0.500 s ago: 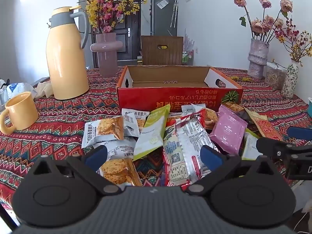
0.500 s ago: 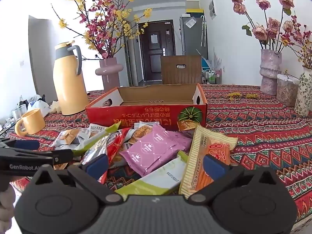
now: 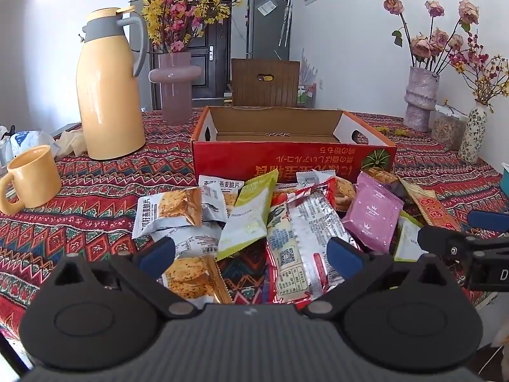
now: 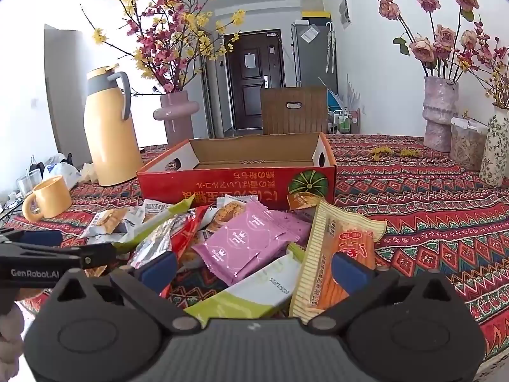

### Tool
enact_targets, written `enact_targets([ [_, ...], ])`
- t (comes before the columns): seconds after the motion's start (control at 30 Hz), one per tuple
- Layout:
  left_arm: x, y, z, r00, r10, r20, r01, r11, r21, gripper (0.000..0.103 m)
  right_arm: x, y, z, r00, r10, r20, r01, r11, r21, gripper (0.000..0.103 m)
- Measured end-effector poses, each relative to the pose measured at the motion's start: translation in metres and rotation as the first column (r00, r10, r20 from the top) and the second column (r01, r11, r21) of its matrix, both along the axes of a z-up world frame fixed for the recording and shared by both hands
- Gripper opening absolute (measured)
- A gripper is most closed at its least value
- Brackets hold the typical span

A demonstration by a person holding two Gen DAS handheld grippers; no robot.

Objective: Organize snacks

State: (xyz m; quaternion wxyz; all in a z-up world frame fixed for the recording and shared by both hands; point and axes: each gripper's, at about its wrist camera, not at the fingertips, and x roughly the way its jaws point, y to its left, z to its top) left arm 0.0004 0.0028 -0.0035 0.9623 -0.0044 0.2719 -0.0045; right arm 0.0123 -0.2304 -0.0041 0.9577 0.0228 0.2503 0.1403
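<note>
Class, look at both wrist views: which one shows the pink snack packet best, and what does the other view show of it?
The right wrist view: the pink snack packet lies near the middle of the pile, its whole face in sight. In the left wrist view the same packet sits off to the right, smaller and angled.

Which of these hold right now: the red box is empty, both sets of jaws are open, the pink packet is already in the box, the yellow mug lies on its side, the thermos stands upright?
1. The red box has no snacks inside. True, as far as its visible floor shows.
2. The left gripper and right gripper both have open jaws, holding nothing. True.
3. The pink packet is inside the box. False: it lies in the snack pile in front of the box.
4. The yellow mug lies on its side. False: it stands upright on the tablecloth.
5. The yellow thermos stands upright. True.
</note>
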Motion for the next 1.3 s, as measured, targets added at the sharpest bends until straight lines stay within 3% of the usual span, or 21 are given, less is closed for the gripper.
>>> enact_targets([
  [1.3,-0.0007,0.0038,-0.0004,1.000,0.002,-0.001,-0.002,1.000,-0.018,0.103,0.0020,0.0084,-0.0004,1.000,-0.006,-0.010,0.006,1.000,0.001,0.103],
])
